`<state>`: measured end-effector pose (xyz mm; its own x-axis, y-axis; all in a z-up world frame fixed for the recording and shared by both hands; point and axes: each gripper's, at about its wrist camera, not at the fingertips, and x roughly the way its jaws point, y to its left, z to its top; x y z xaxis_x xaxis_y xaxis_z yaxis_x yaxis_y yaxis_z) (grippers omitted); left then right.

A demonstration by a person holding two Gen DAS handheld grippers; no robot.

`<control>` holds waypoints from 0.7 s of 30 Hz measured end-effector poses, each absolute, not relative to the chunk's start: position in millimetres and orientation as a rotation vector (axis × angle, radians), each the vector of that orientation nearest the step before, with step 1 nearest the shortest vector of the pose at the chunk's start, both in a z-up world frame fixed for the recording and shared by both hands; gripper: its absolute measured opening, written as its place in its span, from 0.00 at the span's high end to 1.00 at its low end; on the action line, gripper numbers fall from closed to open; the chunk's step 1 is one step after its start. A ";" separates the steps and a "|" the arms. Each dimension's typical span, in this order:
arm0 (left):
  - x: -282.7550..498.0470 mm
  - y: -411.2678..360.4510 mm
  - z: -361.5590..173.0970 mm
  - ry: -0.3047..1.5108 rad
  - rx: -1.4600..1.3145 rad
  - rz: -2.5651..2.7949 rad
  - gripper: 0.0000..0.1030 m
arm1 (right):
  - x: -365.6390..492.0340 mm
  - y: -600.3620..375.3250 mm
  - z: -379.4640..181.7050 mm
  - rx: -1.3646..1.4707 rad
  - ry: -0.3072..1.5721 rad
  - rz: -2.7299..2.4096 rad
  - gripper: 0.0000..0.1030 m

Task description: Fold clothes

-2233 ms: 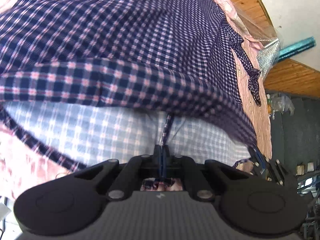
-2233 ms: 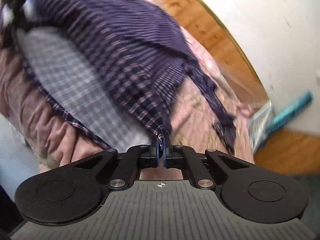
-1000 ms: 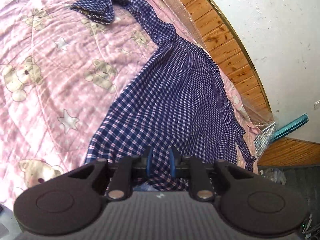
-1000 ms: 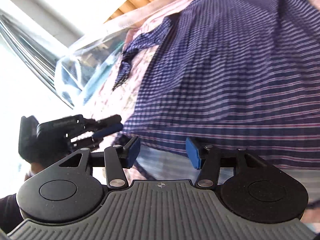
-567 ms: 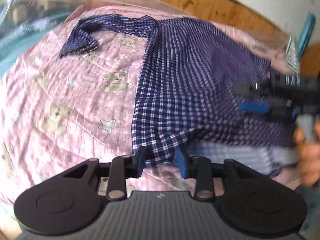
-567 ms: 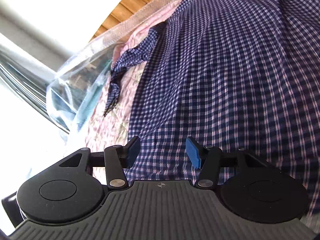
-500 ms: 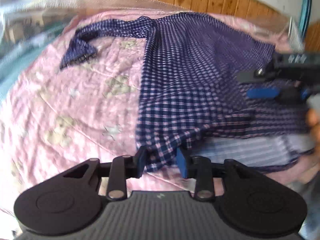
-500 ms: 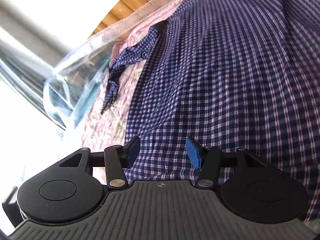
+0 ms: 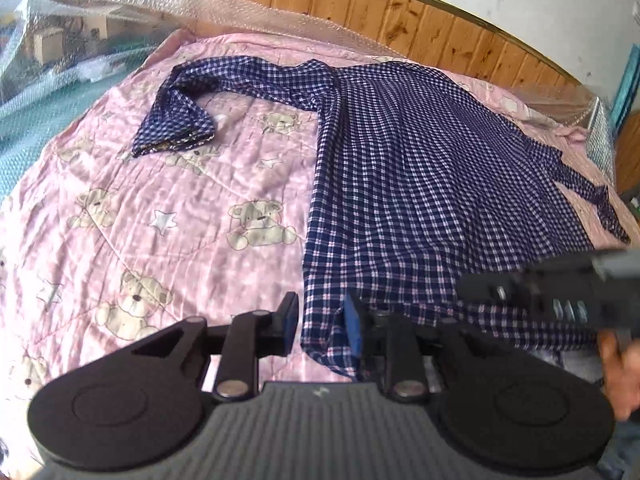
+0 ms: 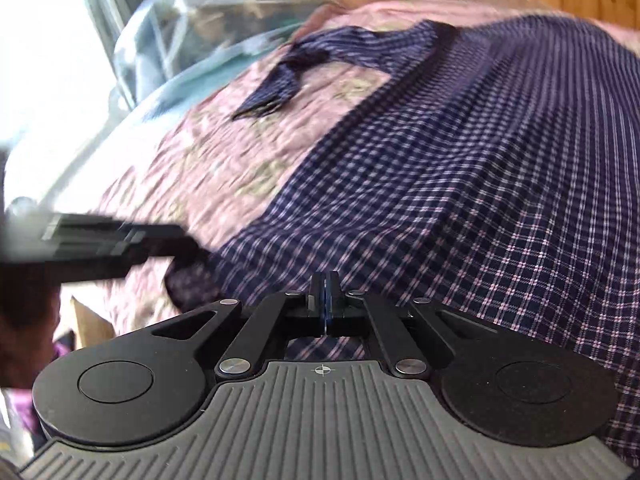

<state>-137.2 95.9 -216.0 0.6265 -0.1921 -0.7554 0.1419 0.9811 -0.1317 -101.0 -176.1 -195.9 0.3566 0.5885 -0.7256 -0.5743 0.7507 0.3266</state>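
Observation:
A navy checked shirt (image 9: 420, 184) lies spread on a pink teddy-bear quilt (image 9: 160, 216), one sleeve (image 9: 188, 108) stretched to the far left. My left gripper (image 9: 320, 316) is open, its blue pads either side of the shirt's near left hem corner. My right gripper (image 10: 325, 300) has its jaws together at the shirt's near hem (image 10: 460, 200); cloth lies under and around the tips. The right gripper also shows in the left wrist view (image 9: 552, 296), low at the hem. The left gripper shows blurred in the right wrist view (image 10: 100, 244).
A wooden headboard (image 9: 400, 16) and white wall run behind the bed. Bubble wrap and clutter (image 9: 72, 40) sit at the far left. A teal object (image 9: 626, 80) leans at the right edge.
Both grippers let go of the shirt after laying it flat on the quilt. The right gripper has since closed at the near hem. The left gripper stays open at the hem corner.

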 end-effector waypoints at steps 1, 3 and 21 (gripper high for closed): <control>-142.5 93.1 -213.6 0.864 -0.045 -0.193 0.76 | -91.9 -175.3 -198.7 0.039 0.962 0.739 1.00; -152.8 84.8 -209.6 0.846 -0.015 -0.211 0.71 | -81.5 -176.7 -206.6 0.048 0.985 0.721 1.00; -143.7 74.8 -211.5 0.814 0.159 -0.217 0.71 | -103.9 -179.5 -195.6 -0.056 0.950 0.839 0.98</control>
<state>-143.7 74.8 -211.5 0.6667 -0.1304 -0.7338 0.2517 0.9661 0.0571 -103.9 -179.5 -195.6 0.2989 0.6078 -0.7357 -0.6544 0.6917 0.3056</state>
